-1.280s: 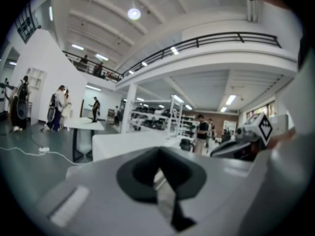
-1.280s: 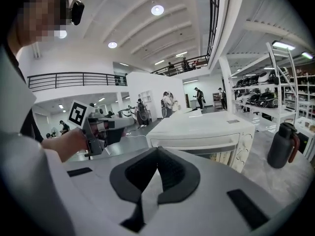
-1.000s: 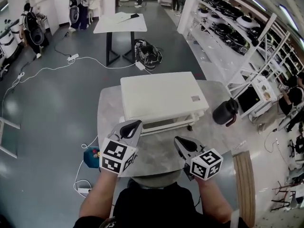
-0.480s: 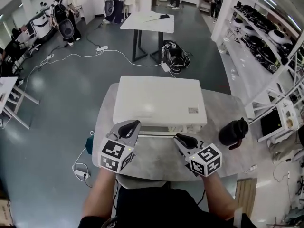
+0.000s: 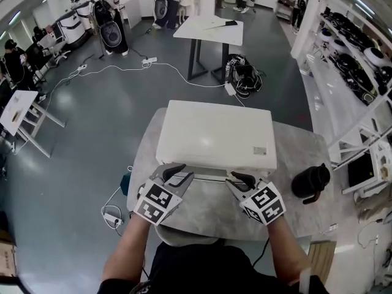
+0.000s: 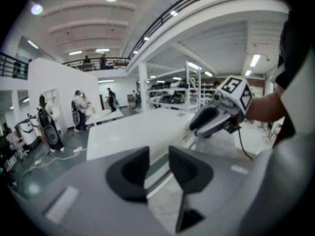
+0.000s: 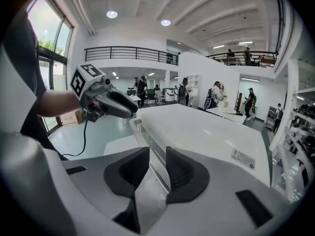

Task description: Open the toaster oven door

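At the near edge of the grey surface point(image 5: 202, 210), a person is standing over a white toaster oven point(image 5: 214, 133) that is sitting square in the middle, its front facing them. They are holding the left gripper point(image 5: 174, 177) and the right gripper point(image 5: 241, 180) side by side against that front, one toward each end of the door handle point(image 5: 205, 176), the slim bar running along the oven's top front edge.

Both sets of jaws are opening. Looking along the left gripper's jaws, the bar is showing in the gap between the two dark pads, and the pads are not pressing on it. The right gripper view is showing much the same (the bar is passing straight through the gap, clear of both pads), with the glass of the door just beyond it. The door itself is looking closed, lying flat against the oven's body, as far as I can tell from here.

Off to the person's right, a black jug point(image 5: 311, 181) is sitting on the same surface, well apart from the oven. Farther back, people are milling around a white table point(image 5: 208, 29), and cables are trailing across the floor.
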Motion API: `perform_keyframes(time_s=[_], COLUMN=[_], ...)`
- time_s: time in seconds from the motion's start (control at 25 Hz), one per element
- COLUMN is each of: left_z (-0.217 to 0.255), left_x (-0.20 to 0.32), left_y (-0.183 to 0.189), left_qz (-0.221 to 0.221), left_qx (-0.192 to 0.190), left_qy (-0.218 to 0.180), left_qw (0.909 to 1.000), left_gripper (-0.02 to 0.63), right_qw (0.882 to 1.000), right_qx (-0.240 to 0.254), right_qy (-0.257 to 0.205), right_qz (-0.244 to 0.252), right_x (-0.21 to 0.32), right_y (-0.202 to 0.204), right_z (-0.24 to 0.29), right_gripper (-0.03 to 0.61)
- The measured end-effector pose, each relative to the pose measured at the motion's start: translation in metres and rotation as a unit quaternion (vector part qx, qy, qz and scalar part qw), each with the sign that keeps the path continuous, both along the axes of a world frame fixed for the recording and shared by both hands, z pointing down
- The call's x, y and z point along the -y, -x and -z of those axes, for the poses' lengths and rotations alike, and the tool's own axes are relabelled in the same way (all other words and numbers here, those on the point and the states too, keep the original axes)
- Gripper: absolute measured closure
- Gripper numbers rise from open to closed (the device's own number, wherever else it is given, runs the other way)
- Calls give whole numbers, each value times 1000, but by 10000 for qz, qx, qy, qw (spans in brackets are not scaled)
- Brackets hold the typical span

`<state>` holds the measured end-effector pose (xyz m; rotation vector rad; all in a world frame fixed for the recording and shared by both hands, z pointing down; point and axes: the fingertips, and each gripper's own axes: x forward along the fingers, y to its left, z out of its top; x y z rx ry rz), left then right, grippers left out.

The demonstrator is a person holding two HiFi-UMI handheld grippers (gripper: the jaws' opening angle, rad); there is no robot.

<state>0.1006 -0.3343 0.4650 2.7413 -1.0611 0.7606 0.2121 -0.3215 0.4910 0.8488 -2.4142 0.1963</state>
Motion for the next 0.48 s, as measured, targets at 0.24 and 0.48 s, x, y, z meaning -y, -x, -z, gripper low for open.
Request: perform_keyframes(time_s=[0.24, 0.48], left_z=[-22, -33], left_x=[-3, -1], left_y=[0, 1], left_qz=[-468, -522], left_qx=[515, 717], left_qy=[155, 204], left_qw=[9975, 9958], left_gripper=[469, 471], right_qw=[9981, 9934], right_qx=[-584, -1141], right_qy=[-102, -61], right_qz=[146, 129], right_x=[-1, -2], right_y=[7, 3], right_z=[-17, -28], right_gripper=[458, 442])
